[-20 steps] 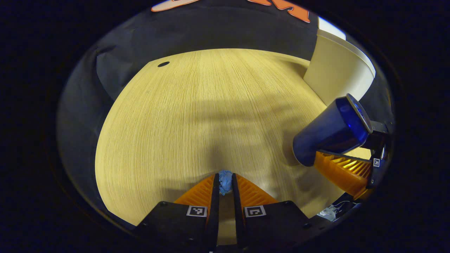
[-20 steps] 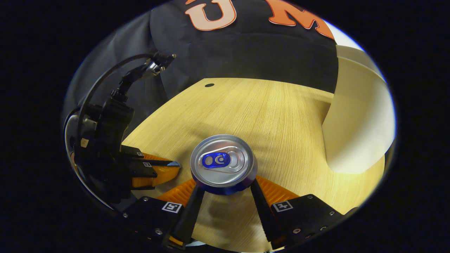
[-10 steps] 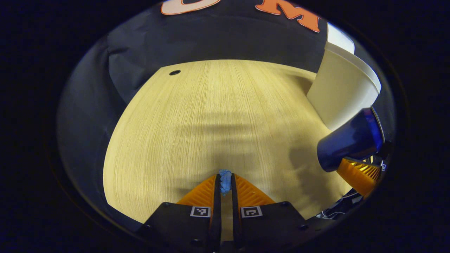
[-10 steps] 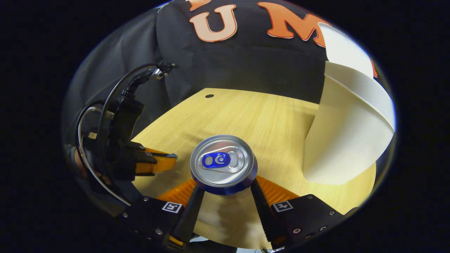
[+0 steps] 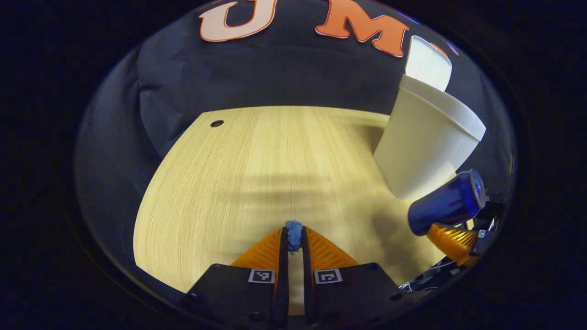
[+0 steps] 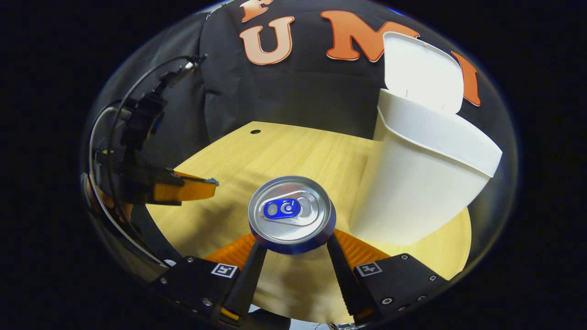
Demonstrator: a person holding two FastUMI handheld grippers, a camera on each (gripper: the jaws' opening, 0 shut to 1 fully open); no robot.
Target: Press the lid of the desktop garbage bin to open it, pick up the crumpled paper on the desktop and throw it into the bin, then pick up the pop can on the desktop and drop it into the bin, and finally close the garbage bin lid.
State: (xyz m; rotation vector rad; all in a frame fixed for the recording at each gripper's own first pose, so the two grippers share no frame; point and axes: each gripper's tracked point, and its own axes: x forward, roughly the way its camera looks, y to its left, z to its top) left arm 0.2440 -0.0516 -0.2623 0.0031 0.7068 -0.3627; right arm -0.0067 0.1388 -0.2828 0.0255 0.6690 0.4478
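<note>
Wood desktop (image 6: 321, 151), blue pop can (image 6: 290, 215) w/ silver top, white bin (image 6: 422, 183) lid up

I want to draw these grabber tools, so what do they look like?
Each gripper, left and right, has a black blocky body carrying two small black-and-white square markers, and two ribbed, wedge-shaped fingers. In the right gripper view, black cables loop from the left gripper's body.

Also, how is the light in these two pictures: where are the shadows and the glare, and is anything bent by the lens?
Left gripper view: soft banded shadows cross the pale wooden desktop; the white plastic bin leans, bent by the fisheye. Right gripper view: the silver top of the blue pop can shines with mild glare; the desktop's far edge curves; all is sharp.
</note>
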